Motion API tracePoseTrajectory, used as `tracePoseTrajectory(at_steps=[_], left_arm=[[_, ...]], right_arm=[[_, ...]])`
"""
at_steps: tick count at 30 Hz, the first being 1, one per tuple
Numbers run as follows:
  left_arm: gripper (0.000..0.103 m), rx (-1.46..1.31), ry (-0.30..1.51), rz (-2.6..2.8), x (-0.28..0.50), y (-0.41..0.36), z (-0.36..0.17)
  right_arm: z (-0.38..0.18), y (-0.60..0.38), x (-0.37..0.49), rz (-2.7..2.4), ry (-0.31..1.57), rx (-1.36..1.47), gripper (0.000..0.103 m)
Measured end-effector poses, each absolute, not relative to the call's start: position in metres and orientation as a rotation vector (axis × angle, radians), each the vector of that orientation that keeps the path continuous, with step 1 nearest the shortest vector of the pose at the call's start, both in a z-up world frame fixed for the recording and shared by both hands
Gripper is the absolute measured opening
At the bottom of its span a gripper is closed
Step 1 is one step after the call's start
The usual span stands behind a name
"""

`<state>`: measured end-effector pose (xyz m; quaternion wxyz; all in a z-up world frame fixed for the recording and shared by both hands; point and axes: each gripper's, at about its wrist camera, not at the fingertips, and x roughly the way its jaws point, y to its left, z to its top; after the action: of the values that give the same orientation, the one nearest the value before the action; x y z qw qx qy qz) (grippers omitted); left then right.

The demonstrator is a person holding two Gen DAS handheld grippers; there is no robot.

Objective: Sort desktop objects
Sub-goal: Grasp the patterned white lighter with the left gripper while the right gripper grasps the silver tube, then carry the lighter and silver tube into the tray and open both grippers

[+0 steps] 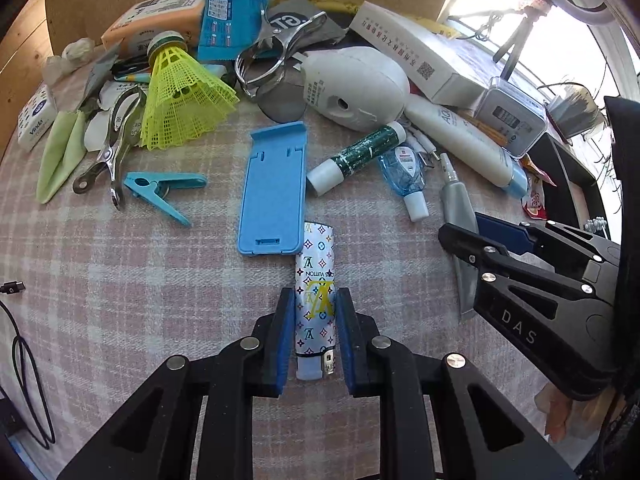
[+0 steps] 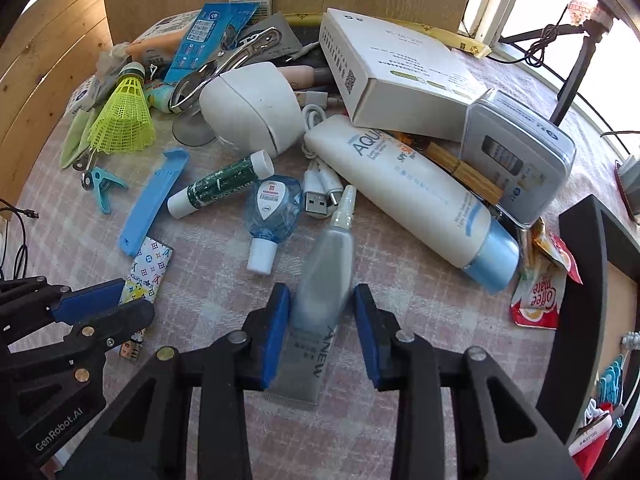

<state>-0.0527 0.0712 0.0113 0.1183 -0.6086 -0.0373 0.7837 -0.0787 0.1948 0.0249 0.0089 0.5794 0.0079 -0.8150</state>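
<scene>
**Two grippers straddle a lighter and a grey tube on a crowded tabletop**

The left gripper [image 1: 311, 336] is narrowed around a patterned lighter [image 1: 315, 300], its blue pads just beside each long side; whether they press on it cannot be told. The lighter lies flat on the checked tablecloth [image 1: 120, 280] toward the near edge of the tabletop, its far end touching the near end of a flat blue phone stand [image 1: 274, 190].

The right gripper [image 2: 322, 332] stands wider, its pads on either side of a grey tube [image 2: 320, 292]. The left pad is close against the tube, the right one apart from it. The tube lies flat, nozzle pointing toward the far edge, where a USB cable [image 2: 316, 188] lies just beside the tip.

Farther back the tabletop is piled with things. A small blue bottle [image 2: 272, 210] lies between the phone stand and the cable, with a green-and-white stick [image 2: 220, 188] just beyond it. A white lotion tube [image 2: 416, 196] with a blue cap slants toward the right edge, near a snack packet [image 2: 538, 300]. Behind these sit a white rounded case [image 2: 252, 110], a white box [image 2: 400, 72] and a clear-lidded tin [image 2: 520, 164]. Toward the left edge lie a yellow shuttlecock [image 1: 180, 100], a blue clothes peg [image 1: 164, 192] and a metal clip [image 1: 116, 144].
</scene>
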Motion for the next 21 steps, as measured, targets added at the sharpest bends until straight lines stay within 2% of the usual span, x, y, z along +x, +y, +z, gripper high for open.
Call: tracePoseTrajectory(at_steps=[3, 4, 11, 18, 21], left_arm=[[0.019, -1.763, -0.137, 2.294, -0.053, 0.073, 0.011], [0.019, -1.755, -0.148, 2.299, -0.052, 0.074, 0.010], [0.018, -1.720, -0.263, 2.348, -0.037, 0.075, 0.006], [0.018, -1.724, -0.395, 2.352, -0.030, 0.087, 0.007], [0.018, -1.705, -0.386, 2.353, -0.030, 0.102, 0.015]], right_arm=[[0.023, 0.199, -0.076, -2.515, -0.003, 1.841, 0.021], [0.023, 0.203, -0.075, -2.510, -0.021, 1.856, 0.007], [0.027, 0.233, -0.069, -2.454, -0.165, 1.878, 0.008], [0.041, 0.254, -0.058, -2.427, -0.212, 1.815, 0.008], [0.049, 0.266, -0.052, -2.430, -0.230, 1.789, 0.008]])
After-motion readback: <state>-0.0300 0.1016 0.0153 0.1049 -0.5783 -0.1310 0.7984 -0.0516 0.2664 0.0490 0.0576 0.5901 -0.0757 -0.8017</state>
